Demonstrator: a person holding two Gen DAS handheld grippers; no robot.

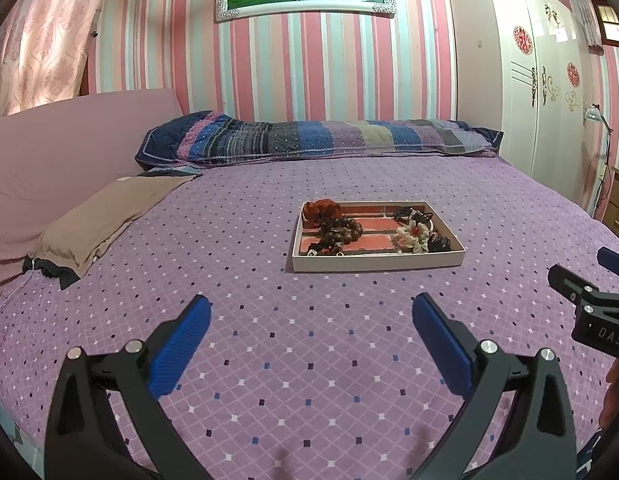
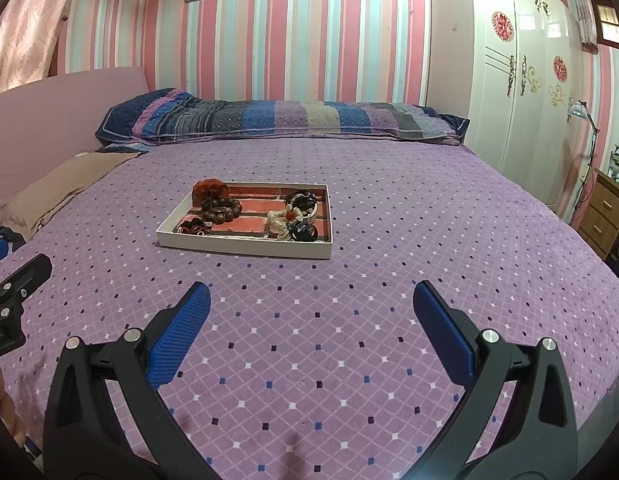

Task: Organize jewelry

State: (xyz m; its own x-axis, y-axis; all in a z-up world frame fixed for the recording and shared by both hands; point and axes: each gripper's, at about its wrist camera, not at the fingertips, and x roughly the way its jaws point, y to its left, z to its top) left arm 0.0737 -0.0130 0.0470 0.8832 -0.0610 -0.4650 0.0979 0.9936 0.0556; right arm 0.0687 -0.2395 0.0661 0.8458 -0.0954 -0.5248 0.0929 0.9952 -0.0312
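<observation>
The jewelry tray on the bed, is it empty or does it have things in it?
Not empty: the tray holds wooden beads and dark hair ties.

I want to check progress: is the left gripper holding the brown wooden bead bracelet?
No, the left gripper is open and empty, while the brown wooden bead bracelet lies in the white tray.

left gripper (image 1: 311, 314): spread wide, empty | tray (image 1: 377, 261): jewelry inside, on bedspread (image 1: 269, 264)

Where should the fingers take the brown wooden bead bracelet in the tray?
Probably from above, pinching across one arc of the brown wooden bead bracelet. It lies flat in the shallow white tray, whose rim blocks a sideways approach; a red fabric piece crowds its far side.
</observation>
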